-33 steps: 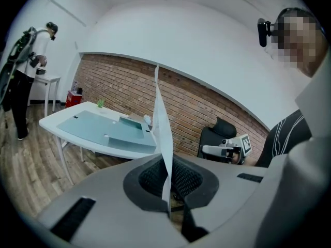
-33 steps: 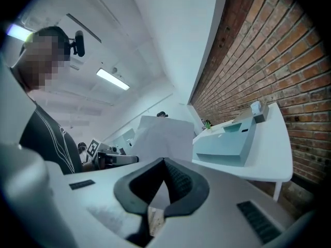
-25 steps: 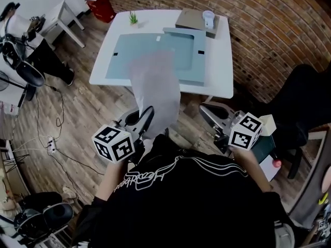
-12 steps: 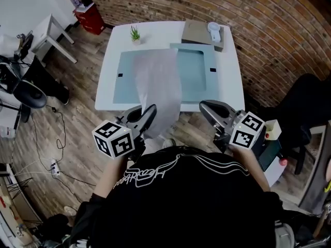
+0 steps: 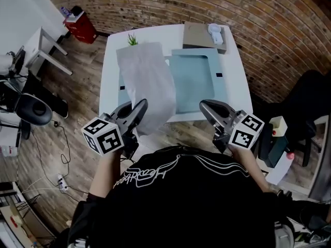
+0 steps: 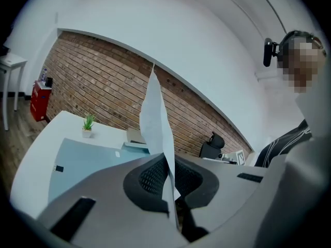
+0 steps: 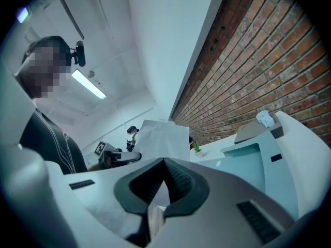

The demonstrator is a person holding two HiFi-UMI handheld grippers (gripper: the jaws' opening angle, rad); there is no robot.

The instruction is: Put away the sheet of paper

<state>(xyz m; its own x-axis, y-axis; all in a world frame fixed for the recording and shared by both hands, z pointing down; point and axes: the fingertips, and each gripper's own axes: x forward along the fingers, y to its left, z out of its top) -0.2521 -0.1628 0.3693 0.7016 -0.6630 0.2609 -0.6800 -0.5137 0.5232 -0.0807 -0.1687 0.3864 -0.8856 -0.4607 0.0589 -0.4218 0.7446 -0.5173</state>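
Fingers [image 6: 149, 179] of the left gripper [image 6: 166, 158] are pressed together on the bottom edge of the sheet of paper [image 6: 153, 112]. No gap shows between them beyond the paper itself. In that gripper's view the sheet stands edge-on, rising straight up from the jaws with a slight bow along its length.

In the head view the left gripper [image 5: 135, 107] is held off the near edge of the white tabletop [image 5: 110, 61], toward its left corner. The sheet [image 5: 147, 87] is in the air, touching nothing else. Its long axis runs away from the person, from the jaws out over the near left part of the tabletop. Its free top edge ends close to a small potted plant [image 5: 133, 39] at the far left.

The paper is plain, pale grey-white, unprinted as far as can be seen, and thin enough to flex. It has no visible folds.

The right gripper [image 5: 207, 106] is off the near edge toward the right, well apart from the sheet. Its jaws meet at the tips and do not hold the paper. A pale strip shows low in the gap and cannot be identified.

A blue-green mat [image 5: 194, 81] covers the middle of the tabletop, partly beneath the sheet, and is probably where the paper goes. The left gripper, which already has the paper, is best placed to lower it.
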